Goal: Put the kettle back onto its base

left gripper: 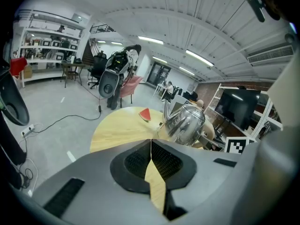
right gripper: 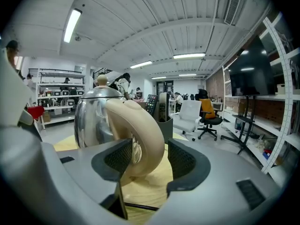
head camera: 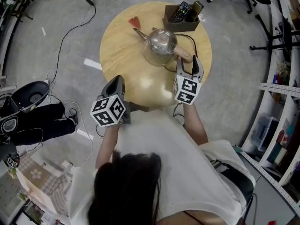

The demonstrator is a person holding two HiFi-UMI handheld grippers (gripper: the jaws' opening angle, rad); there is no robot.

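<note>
A round, pale wooden worktop (head camera: 122, 55) carries 1 steel kettle (head camera: 161, 42) near its middle, 1 red wedge (head camera: 134, 21) near the spout, 1 dark caddy (head camera: 180, 25) of remotes at the far edge, and a black cable (head camera: 192, 42) beside the kettle.

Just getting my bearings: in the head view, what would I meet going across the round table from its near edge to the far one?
Right gripper → kettle → dark holder of remote controls. The red wedge sits about level with that holder, so it's left out.

Steel kettle (head camera: 161, 43) on round wooden table (head camera: 119, 55), right tongs (head camera: 189, 63) open around handle
</note>
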